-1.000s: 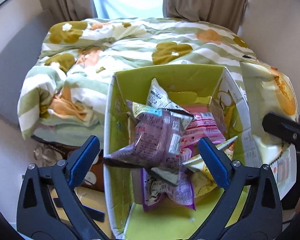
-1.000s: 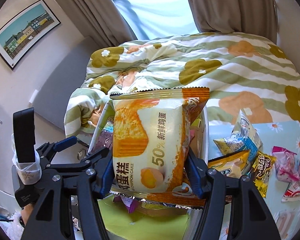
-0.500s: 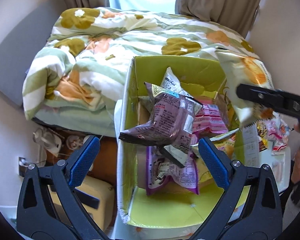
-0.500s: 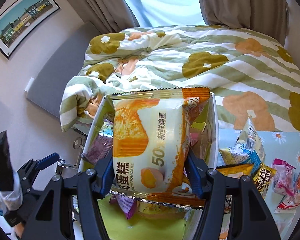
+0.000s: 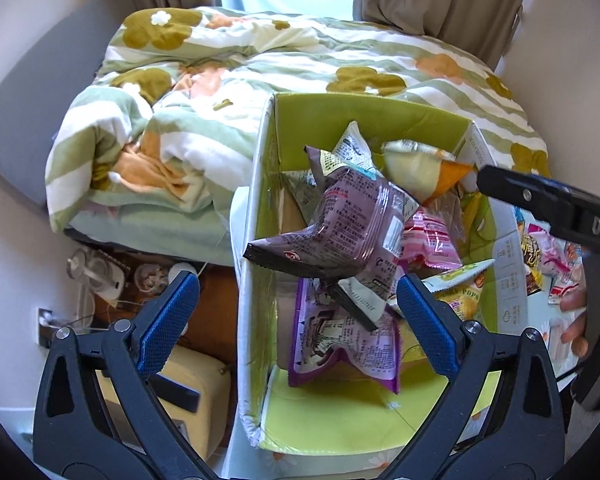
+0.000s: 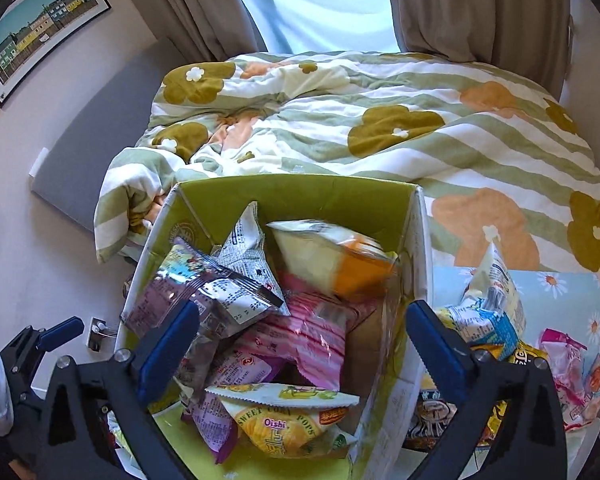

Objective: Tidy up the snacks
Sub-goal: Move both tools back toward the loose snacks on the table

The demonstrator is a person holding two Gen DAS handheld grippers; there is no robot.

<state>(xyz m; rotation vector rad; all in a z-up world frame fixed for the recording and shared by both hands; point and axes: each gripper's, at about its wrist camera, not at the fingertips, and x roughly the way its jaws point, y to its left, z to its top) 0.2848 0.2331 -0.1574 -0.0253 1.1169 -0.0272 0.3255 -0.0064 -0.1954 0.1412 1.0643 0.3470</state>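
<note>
A cardboard box [image 6: 300, 196] with a green lining holds several snack packets. My right gripper [image 6: 302, 312] hovers over it, jaws opening wide, nothing between the blue pads. The cream-and-orange cake packet [image 6: 332, 256] lies blurred at the box's far right, free of the fingers; the left wrist view shows this cake packet [image 5: 420, 168] too. My left gripper [image 5: 296, 284] stands open above the box's [image 5: 364, 112] left wall, holding nothing. Below it a purple packet [image 5: 348, 224] rests on top of the pile. A pink packet [image 6: 300, 336] and a corn-pops bag [image 6: 284, 420] lie nearer.
Several loose snacks [image 6: 496, 320] lie on a light-blue daisy cloth [image 6: 560, 280] right of the box. A bed with a flowered quilt [image 6: 380, 128] fills the space behind. Left of the box, on the floor, are a yellow case [image 5: 188, 392] and small appliances [image 5: 100, 276].
My right gripper has let go of the cake packet, which dropped into the far right of the box. The right hand sank a little towards the box. The left gripper stayed open.
</note>
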